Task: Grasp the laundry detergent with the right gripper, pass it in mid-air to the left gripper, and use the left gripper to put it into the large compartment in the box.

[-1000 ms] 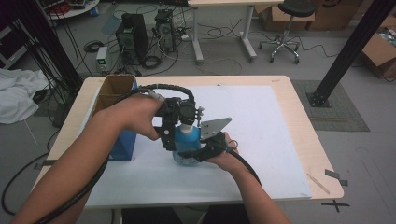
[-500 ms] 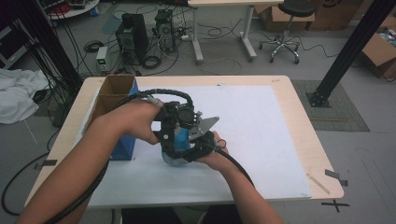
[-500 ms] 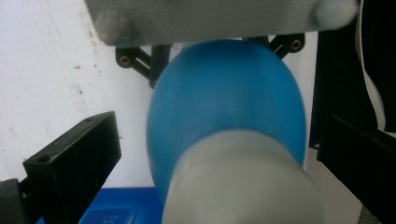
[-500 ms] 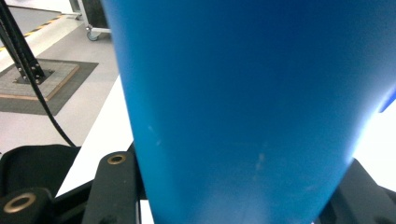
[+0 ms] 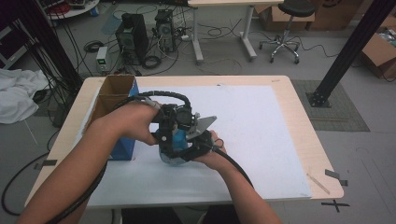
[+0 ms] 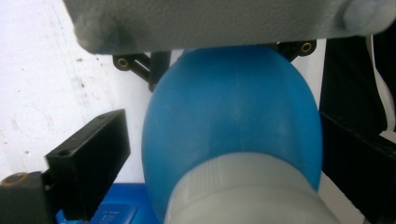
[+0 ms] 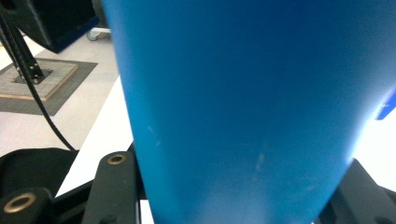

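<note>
You are holding a blue bottle [image 5: 173,144] between both grippers, left of centre on the white sheet [image 5: 261,130] covering the table [image 5: 299,93]; in the left gripper view its rounded blue shoulder [image 6: 233,116] is running into a ribbed grey cap [image 6: 247,191] at the bottom of the frame; in the right gripper view the blue wall [image 7: 243,107] is passing close in front of the lens, smooth, carrying faint scuffs; no brand, label or writing is legible on it.

Your left gripper [image 5: 175,122] is coming in from above and left, its jaws standing either side of the bottle's upper part, the left jaw just clear of the shoulder, the right one against it at the frame edge; whether they are pressing it I cannot tell. Your right gripper [image 5: 194,144] is sitting low on the near right side, jaws rising on both sides of the blue body; clamped or merely around it I cannot tell. Its grey three-cornered plate [image 5: 204,123] is jutting to the right.

A small blue patch with tiny pale print, too blurred to read, is showing under the left jaw in the left gripper view.

An open cardboard box [image 5: 112,95] with a blue side is standing at the table's left edge, just beside your left forearm [image 5: 93,154].
</note>
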Tool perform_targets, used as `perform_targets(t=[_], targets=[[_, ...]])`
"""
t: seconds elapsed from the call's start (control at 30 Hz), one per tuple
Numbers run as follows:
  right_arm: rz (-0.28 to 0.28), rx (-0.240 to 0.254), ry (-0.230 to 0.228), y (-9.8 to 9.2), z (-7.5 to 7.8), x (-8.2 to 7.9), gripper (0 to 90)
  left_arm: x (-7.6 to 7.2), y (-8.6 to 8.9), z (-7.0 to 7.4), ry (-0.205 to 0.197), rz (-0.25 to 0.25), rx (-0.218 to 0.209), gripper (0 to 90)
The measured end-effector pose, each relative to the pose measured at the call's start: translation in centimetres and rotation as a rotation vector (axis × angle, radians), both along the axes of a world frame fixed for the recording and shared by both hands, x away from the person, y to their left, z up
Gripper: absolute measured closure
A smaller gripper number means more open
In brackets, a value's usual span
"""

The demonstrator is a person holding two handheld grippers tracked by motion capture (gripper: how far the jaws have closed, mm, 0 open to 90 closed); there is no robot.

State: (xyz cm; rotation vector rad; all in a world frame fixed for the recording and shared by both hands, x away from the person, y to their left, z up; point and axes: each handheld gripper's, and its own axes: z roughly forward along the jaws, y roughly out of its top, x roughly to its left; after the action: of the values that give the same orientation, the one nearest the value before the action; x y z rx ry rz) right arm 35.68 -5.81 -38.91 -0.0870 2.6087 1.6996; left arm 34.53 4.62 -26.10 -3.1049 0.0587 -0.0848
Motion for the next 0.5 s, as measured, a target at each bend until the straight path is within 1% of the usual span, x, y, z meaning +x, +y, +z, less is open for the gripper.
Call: perform_targets(t=[0.03, 0.07, 0.23, 0.3, 0.37, 0.43, 0.5], targets=[[-0.002, 0.0, -0.001, -0.01, 0.01, 0.01, 45.8, 0.0, 0.0, 0.02, 0.002, -0.001, 0.0, 10.1], [0.0, 0.001, -0.011, -0.02, 0.02, 0.08, 45.9, 0.01, 0.0, 0.05, 0.002, -0.001, -0.004, 11.3], [-0.003, 0.003, -0.015, -0.06, 0.04, 0.12, 45.9, -0.06, -0.08, 0.07, -0.018, -0.003, 0.002, 11.7], [-0.006, 0.0, -0.012, -0.09, 0.06, 0.07, 45.9, -0.08, -0.1, 0.11, -0.019, -0.001, 0.002, 11.9], [-0.006, -0.001, -0.021, -0.1, 0.07, 0.08, 45.8, -0.13, -0.1, 0.25, -0.012, -0.003, 0.001, 21.2], [-0.007, -0.002, -0.015, -0.11, 0.07, 0.06, 45.9, -0.11, -0.11, 0.26, -0.014, -0.005, -0.003, 21.5], [-0.01, 0.0, -0.013, -0.15, 0.12, 0.04, 45.9, -0.11, -0.2, 0.25, -0.015, -0.002, 0.005, 21.7]])
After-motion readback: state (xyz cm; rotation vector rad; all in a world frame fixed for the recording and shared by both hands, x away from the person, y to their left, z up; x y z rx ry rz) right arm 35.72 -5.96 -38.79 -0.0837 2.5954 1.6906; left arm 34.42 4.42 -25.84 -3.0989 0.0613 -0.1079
